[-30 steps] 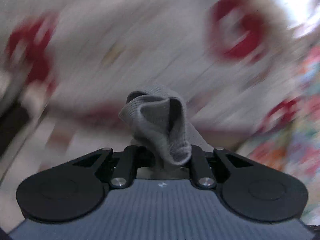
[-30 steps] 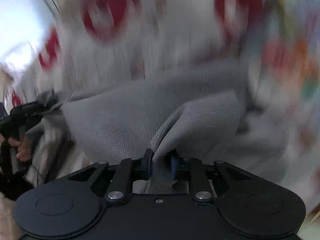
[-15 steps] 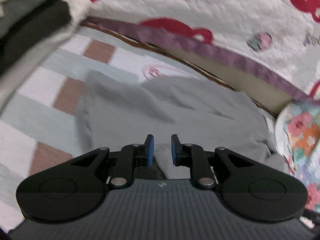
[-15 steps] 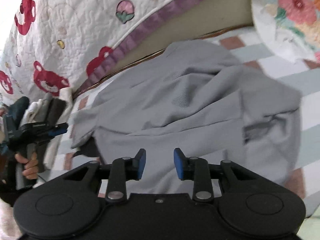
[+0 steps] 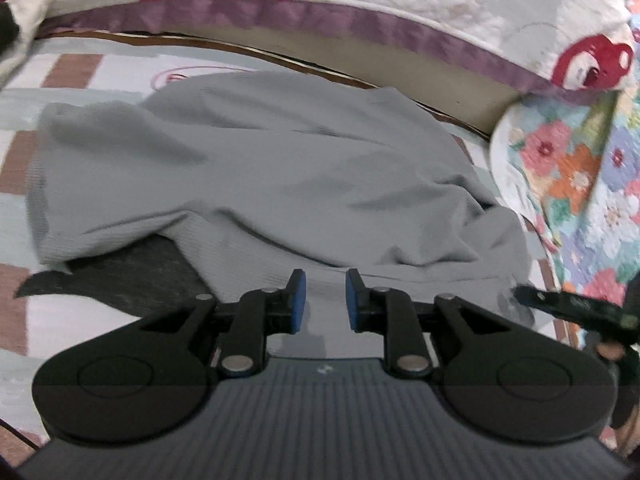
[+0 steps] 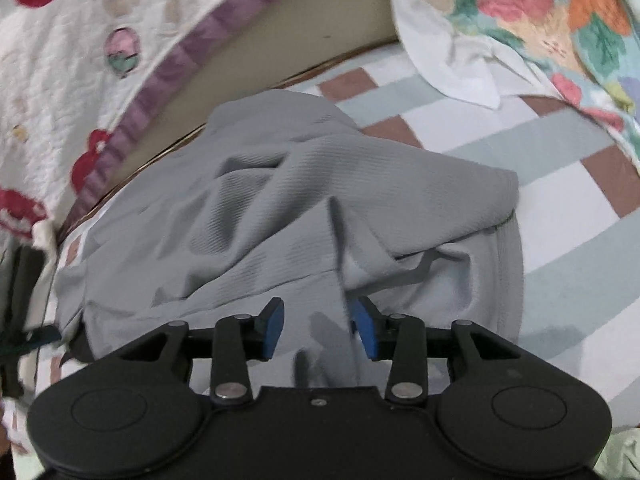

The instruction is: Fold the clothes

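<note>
A grey knit garment (image 5: 256, 168) lies crumpled on the checked bed sheet (image 5: 76, 68). A darker grey patch (image 5: 132, 280) shows under its near left edge. My left gripper (image 5: 322, 300) hovers low over the garment's near hem. Its jaws are opening by a narrow gap, and the pads press on nothing. In the right wrist view the garment (image 6: 260, 200) is bunched into folds. My right gripper (image 6: 318, 328) has its jaws opening wider. A loose ridge of grey cloth stands between them near the right pad, not pinched. The right gripper (image 5: 576, 308) also shows at the left view's right edge.
A white quilt with red figures and a purple border (image 5: 320, 16) runs along the back. A floral quilt (image 5: 568, 184) is heaped at the right, over a white cloth (image 6: 452, 60). Other clothes (image 5: 20, 12) sit at the far left. Bare sheet (image 6: 560, 208) lies right of the garment.
A second ago both grippers were shut on grey cloth held up. Both have let go, the garment now lies on the bed, and both grippers have come down close over it.
</note>
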### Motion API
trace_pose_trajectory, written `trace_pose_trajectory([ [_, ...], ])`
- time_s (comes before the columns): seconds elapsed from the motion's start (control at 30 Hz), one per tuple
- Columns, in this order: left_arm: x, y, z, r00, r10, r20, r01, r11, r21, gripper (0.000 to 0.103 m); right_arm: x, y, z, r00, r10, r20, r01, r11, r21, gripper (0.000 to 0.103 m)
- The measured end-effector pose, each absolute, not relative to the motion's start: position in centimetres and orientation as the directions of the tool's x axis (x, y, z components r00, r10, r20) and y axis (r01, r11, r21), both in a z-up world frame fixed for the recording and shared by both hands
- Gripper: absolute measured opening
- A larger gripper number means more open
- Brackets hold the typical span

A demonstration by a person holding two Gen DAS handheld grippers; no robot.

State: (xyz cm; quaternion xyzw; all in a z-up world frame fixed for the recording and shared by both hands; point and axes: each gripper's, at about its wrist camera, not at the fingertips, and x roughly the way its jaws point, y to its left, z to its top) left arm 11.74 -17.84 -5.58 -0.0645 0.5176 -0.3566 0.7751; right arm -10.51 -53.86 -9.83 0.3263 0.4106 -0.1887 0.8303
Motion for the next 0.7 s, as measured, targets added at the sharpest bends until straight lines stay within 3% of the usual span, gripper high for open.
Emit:
trace_pose_trajectory([
  [0.3, 11.0, -18.5, -5.7, 0.166, -0.678, -0.716, 0.532, 0.673, -0.514, 0.019, -9.9, -54.5, -11.6, 0.652, 0.015, -0.758, 0.549, 0.68, 0.485, 0.046],
  [0.33, 11.0, -18.4, -5.7, 0.163, -0.682, -0.713, 0.533, 0.668, -0.518, 0.02, -9.7, -54.1, -11.5, 0.66, 0.031, -0.75, 0.524, 0.697, 0.49, 0.036],
  [0.37, 11.0, -18.4, -5.6, 0.16, -0.686, -0.71, 0.535, 0.664, -0.522, 0.019, -9.6, -53.7, -11.4, 0.669, 0.045, -0.742, 0.498, 0.714, 0.493, 0.008],
  [0.4, 11.0, -18.3, -5.6, 0.158, -0.691, -0.705, 0.538, 0.659, -0.525, 0.02, -9.4, -53.2, -11.0, 0.68, 0.053, -0.732, 0.472, 0.732, 0.492, 0.004],
  [0.47, 10.9, -18.3, -5.3, 0.147, -0.714, -0.685, 0.546, 0.636, -0.545, 0.021, -9.1, -52.4, -9.6, 0.705, 0.067, -0.706, 0.439, 0.741, 0.508, 0.004],
  [0.5, 10.9, -18.2, -5.2, 0.131, -0.734, -0.666, 0.542, 0.616, -0.572, 0.029, -9.0, -52.1, -8.8, 0.719, 0.072, -0.691, 0.428, 0.738, 0.522, 0.004],
  [0.6, 10.5, -18.0, -4.6, 0.09, -0.795, -0.599, 0.532, 0.547, -0.646, 0.038, -8.8, -50.8, -5.9, 0.773, 0.115, -0.623, 0.358, 0.732, 0.58, 0.004],
  [0.7, 9.0, -18.6, -2.7, 0.104, -0.823, -0.558, 0.627, 0.49, -0.606, 0.041, -8.4, -49.0, -3.1, 0.811, 0.167, -0.56, 0.269, 0.744, 0.611, 0.004],
])
